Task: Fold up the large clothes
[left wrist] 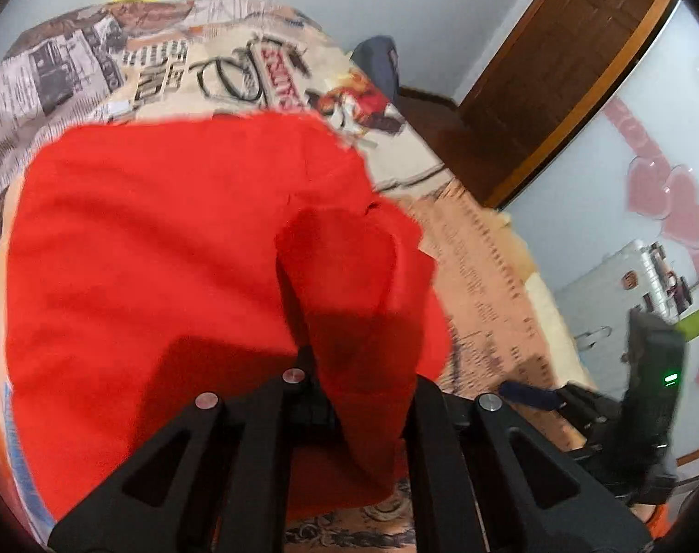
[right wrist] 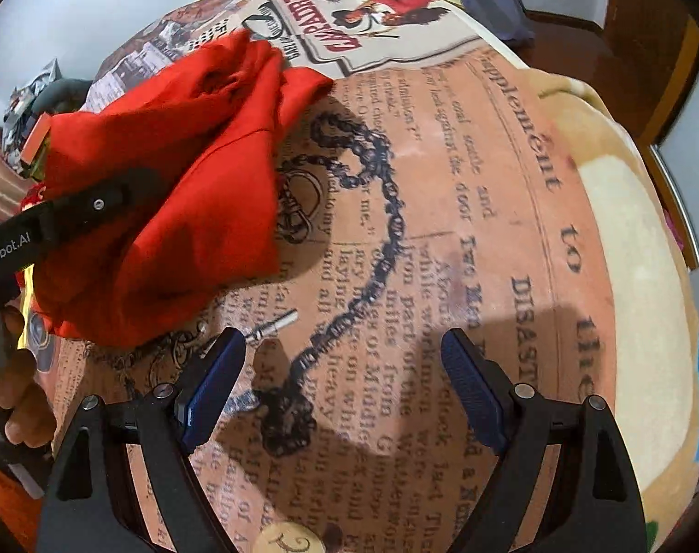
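Garment [left wrist: 165, 253], red, soft and limp; left gripper [left wrist: 358, 396] pinches a bunched fold. Right gripper [right wrist: 344, 382] spread, empty; should take the near edge.

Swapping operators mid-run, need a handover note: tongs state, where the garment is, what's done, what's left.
Left tongs: shut on the red garment, fabric bunched between the fingers and lifted.
Right tongs: open, holding nothing, hovering over the newspaper-print bedspread, to the right of the garment.
Garment: one end hangs crumpled from the left tongs, the rest drapes onto the bed; nothing else of the job is in view.
Done: garment picked up by one side only. No neat fold shows.
Left: probably take a second edge with the right tongs, spread the garment flat on the bedspread, then fold.
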The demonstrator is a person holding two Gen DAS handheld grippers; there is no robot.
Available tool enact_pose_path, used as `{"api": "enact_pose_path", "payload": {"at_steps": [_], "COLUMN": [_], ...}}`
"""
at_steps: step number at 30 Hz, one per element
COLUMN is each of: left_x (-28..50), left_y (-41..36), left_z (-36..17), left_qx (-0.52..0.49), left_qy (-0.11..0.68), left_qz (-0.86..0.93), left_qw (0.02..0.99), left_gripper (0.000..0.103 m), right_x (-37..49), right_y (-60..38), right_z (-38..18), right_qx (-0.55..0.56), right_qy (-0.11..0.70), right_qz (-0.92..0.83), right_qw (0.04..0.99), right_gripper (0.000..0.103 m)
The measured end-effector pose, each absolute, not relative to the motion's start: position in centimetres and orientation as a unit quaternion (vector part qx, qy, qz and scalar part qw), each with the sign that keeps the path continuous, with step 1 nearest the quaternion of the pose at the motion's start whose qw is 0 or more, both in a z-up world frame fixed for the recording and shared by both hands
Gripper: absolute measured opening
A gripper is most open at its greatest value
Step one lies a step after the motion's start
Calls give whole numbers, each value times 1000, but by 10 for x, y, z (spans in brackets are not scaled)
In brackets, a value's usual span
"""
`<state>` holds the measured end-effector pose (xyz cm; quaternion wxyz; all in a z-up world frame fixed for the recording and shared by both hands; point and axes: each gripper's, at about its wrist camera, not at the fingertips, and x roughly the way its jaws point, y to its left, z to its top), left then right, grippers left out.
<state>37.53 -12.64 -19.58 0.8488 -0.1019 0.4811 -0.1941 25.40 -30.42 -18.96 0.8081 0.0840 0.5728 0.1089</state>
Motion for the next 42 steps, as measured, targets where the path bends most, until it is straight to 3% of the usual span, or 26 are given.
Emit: {"api": "enact_pose_path", "payload": {"at_steps": [7,11,14,17,19,21,25,27,34,38,42], "left_x": [365,374,380,374,368,358,329,318,318,331,328], "left_y": [-143,-163,-165,-158,-151,-142,-106,-82,-15,0,-2], "left_z": [-132,-174,-214,-213,-200,-180,-144,-134,-163,-201,-220], "left_qx": [-69,-68,-82,-92,-89,-77,-58,-60,-22,-75,-92], "left_qy": [403,463,519,520,512,496,439,413,436,491,492], "left_qz": [-220,-230,-220,-229,-234,-227,-198,-177,-74,-83,-91], "left_qw": [886,853,822,818,822,835,875,891,897,864,861], "left_gripper": [5,5,15,22,39,47,84,92,94,94,95], "right_x": [243,235,227,225,223,228,228,232,259,284,308], "right_y": [-319,-321,-323,-323,-327,-327,-322,-313,-249,-220,-212], "right_z": [-175,-167,-165,-161,-155,-148,-122,-111,-91,-105,-138], "right_qx": [93,95,90,80,73,71,72,73,43,20,-6], "right_qy": [555,551,553,551,548,543,515,501,466,477,520], "right_qz": [99,94,86,82,78,73,82,96,154,180,174], "right_qw": [821,824,824,826,829,833,850,857,870,860,836], "right_gripper": [85,85,85,85,85,85,85,85,85,85,85]}}
